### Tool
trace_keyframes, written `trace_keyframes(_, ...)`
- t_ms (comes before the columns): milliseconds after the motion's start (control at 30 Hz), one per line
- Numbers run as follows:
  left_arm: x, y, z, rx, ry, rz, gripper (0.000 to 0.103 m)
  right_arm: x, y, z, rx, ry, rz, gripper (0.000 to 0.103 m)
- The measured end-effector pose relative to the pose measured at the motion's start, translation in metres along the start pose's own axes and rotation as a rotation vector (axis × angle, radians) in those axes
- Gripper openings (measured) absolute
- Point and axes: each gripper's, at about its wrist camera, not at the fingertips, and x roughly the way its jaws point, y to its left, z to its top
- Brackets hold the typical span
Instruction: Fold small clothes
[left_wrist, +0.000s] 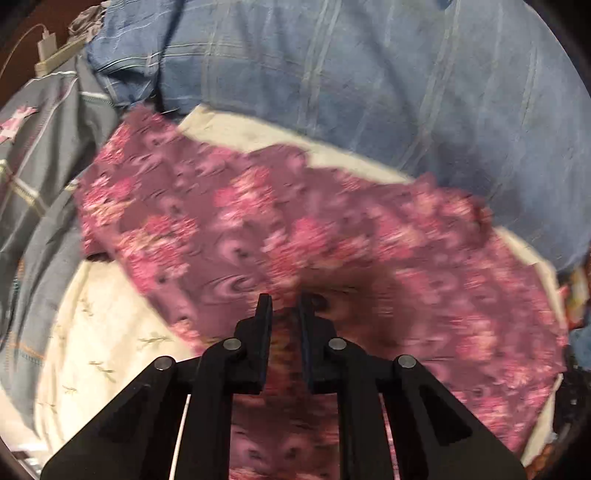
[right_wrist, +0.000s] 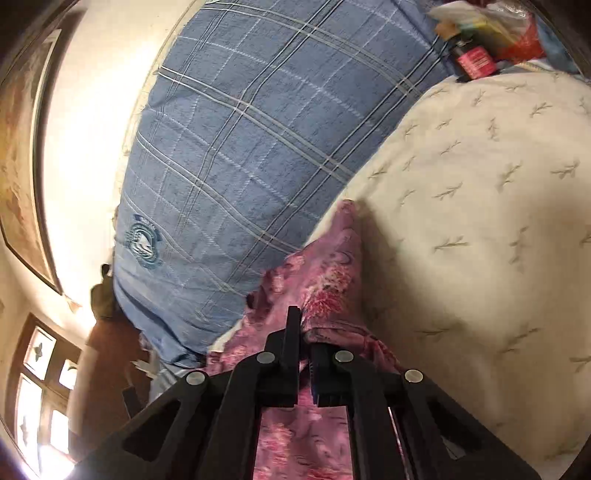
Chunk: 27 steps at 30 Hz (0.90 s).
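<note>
A pink and purple floral garment (left_wrist: 221, 221) lies spread over the cream bed sheet (left_wrist: 103, 332), blurred in the left wrist view. My left gripper (left_wrist: 284, 301) points down onto it, jaws nearly together with a fold of the fabric pinched between them. In the right wrist view the same garment (right_wrist: 328, 273) rises in a bunched ridge from my right gripper (right_wrist: 303, 328), which is shut on the cloth. The fabric drapes over its right finger and hides that tip.
A large blue plaid pillow (left_wrist: 369, 92) (right_wrist: 240, 147) lies right behind the garment. A grey quilt (left_wrist: 44, 166) is heaped at the left, with a charger on a power strip (left_wrist: 48, 48) beyond it. A pink-labelled bottle (right_wrist: 474, 61) and clutter sit past the cream sheet (right_wrist: 480, 221).
</note>
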Motion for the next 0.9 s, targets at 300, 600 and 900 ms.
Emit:
trace_keyframes(300,-0.051,0.024,-0.003,0.002,-0.062,-0.117,0.016,-0.021,-0.002,-0.03,-0.018,0.07,-0.088,0.01)
trace_keyframes(600,-0.03,-0.057,0.0,0.146,-0.056,-0.147,0.057,0.056,0.074,-0.028,-0.251,0.115,-0.07,0.024)
trace_keyframes(900,0.019,-0.074,-0.033,0.256,-0.037,-0.059,0.071,0.09,0.043,-0.058,-0.317,0.137,-0.12,0.011)
